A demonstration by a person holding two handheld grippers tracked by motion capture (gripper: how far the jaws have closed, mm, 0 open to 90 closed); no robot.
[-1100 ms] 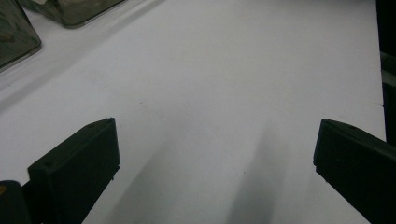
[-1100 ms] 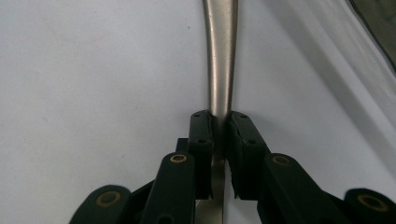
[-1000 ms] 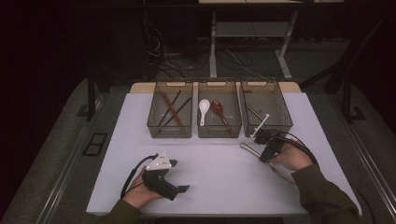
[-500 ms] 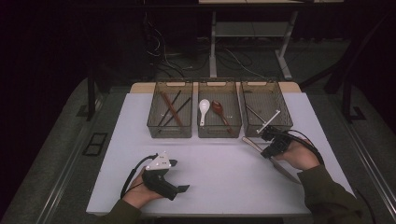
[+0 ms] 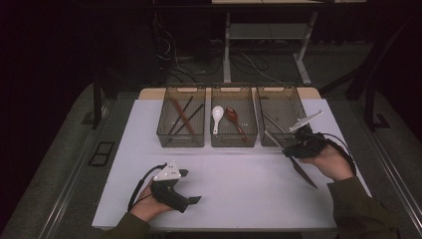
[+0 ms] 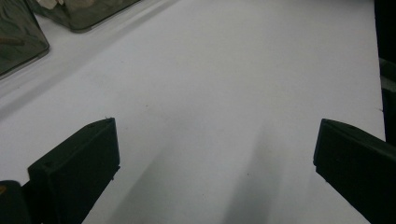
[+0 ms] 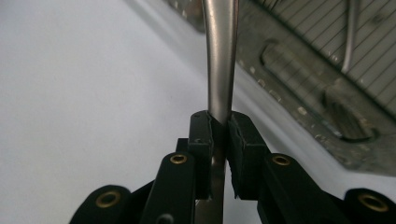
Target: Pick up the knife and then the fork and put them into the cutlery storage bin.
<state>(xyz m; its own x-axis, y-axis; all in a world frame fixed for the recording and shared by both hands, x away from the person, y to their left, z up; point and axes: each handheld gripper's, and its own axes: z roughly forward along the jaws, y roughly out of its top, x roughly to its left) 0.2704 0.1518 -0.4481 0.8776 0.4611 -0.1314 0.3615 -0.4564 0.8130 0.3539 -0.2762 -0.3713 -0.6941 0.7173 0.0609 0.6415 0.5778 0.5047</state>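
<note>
1. High view: the right tongs (image 5: 287, 147) hold a metal utensil (image 5: 275, 140) clamped just in front of the right bin (image 5: 280, 102), near the bench (image 5: 234, 184) right edge. The left tongs (image 5: 191, 200) rest by the near edge, with bare surface between the two.
2. Left gripper view: the tongs (image 6: 215, 154) gape over bare bench.
3. Right gripper view: the pads (image 7: 205, 135) pinch the utensil's handle (image 7: 220, 60), beside the bin's front wall (image 7: 299, 70).

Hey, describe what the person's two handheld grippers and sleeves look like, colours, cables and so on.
Both are black. The left gripper carries a pale grey three-cornered plate on top, and a black cable loops from it. The right gripper trails a black cable too; in its own view its linkage shows brass-coloured rivets and its black jaws are padded. The sleeves are dark olive green.
</note>
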